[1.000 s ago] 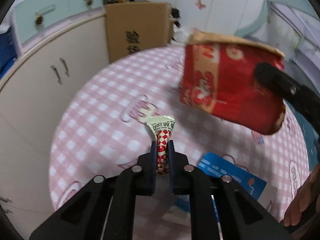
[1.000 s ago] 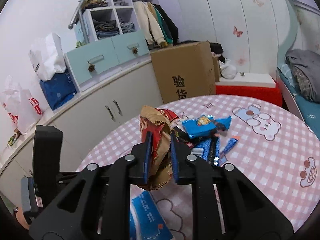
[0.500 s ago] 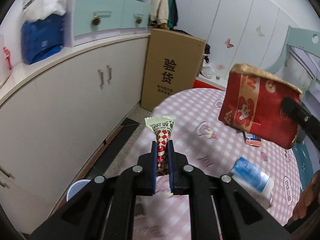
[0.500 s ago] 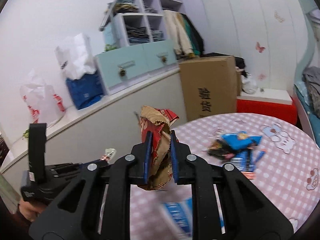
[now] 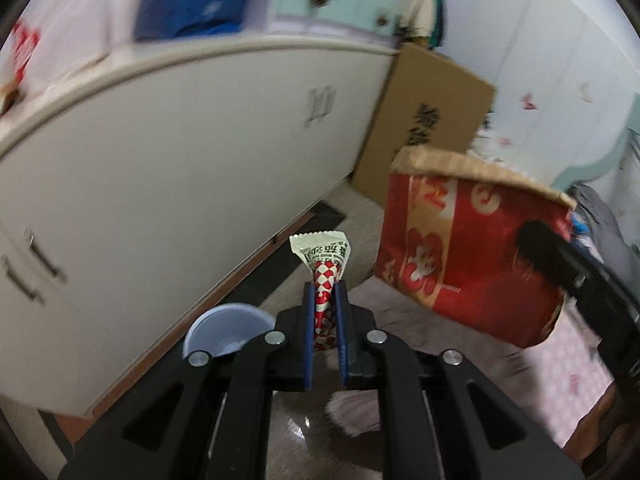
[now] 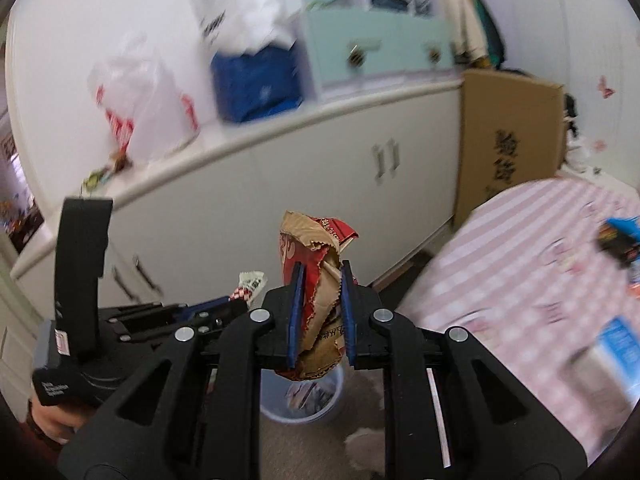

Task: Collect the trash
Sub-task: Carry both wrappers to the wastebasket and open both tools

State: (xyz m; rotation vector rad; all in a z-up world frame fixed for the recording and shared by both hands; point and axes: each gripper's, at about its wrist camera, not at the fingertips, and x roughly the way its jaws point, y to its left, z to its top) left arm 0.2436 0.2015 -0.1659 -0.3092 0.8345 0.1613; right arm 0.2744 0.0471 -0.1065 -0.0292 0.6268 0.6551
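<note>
left gripper (image 5: 325, 292) clamped on a small red/white checkered candy wrapper (image 5: 323, 264), held in the air w/ the blue trash bin (image 5: 224, 330) on the floor just below-left. right gripper (image 6: 320, 280) pinched tight on a crumpled red snack bag (image 6: 316, 276), bin (image 6: 304, 400) right under it. pink checked table (image 6: 520, 280) off to the right w/ more wrappers (image 6: 620, 240)

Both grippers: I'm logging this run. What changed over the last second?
Both grippers swung off the table toward the floor bin. The left gripper stays shut on the checkered wrapper, the right gripper on the red bag. Nothing let go.
</note>
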